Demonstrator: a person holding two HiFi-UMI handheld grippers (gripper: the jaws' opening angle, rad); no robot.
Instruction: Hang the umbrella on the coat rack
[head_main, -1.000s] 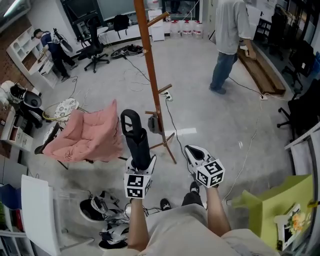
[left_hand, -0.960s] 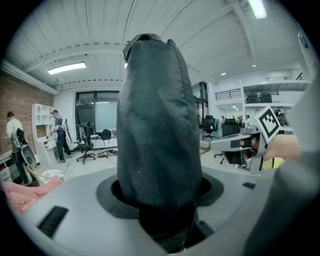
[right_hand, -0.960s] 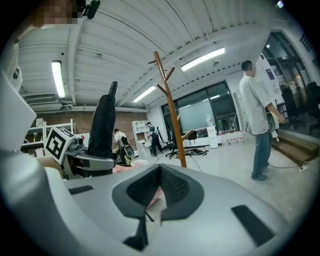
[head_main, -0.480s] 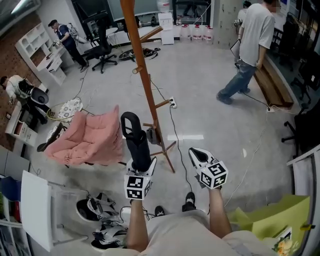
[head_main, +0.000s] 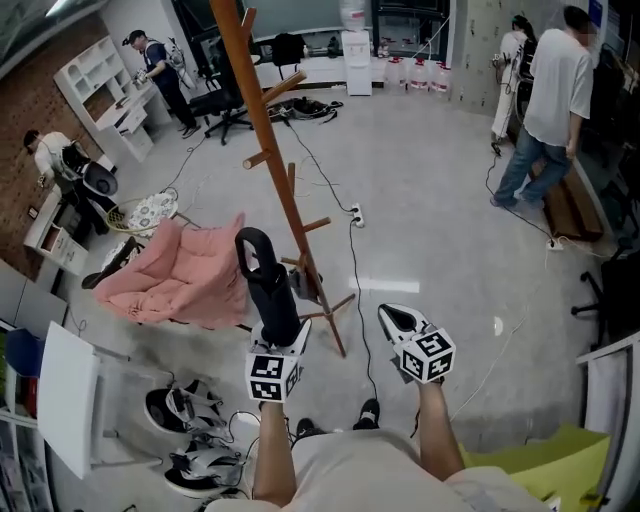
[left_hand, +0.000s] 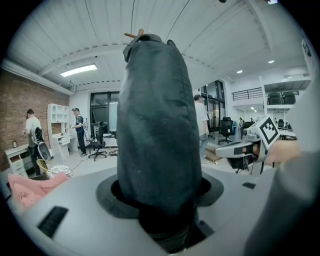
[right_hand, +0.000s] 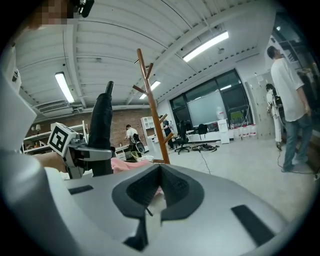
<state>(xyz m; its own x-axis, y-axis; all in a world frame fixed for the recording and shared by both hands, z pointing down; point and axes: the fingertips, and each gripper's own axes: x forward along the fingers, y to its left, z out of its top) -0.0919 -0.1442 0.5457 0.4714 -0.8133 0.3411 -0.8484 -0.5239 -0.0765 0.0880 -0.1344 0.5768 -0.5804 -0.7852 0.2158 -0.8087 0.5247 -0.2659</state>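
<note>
Coat rack (head_main: 262, 120) nearer; left gripper (head_main: 283, 330) jaws grip umbrella (head_main: 265, 280) wide; right gripper (head_main: 392, 315) closed.

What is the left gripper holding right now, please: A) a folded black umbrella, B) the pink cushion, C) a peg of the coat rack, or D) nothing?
A: the folded black umbrella stands upright between the jaws of the left gripper, which grip its lower end.

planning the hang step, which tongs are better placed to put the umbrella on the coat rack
Left. The left tongs are shut on the folded black umbrella, which stands upright just beside the coat rack pole. The right tongs are shut and hold nothing.
</note>
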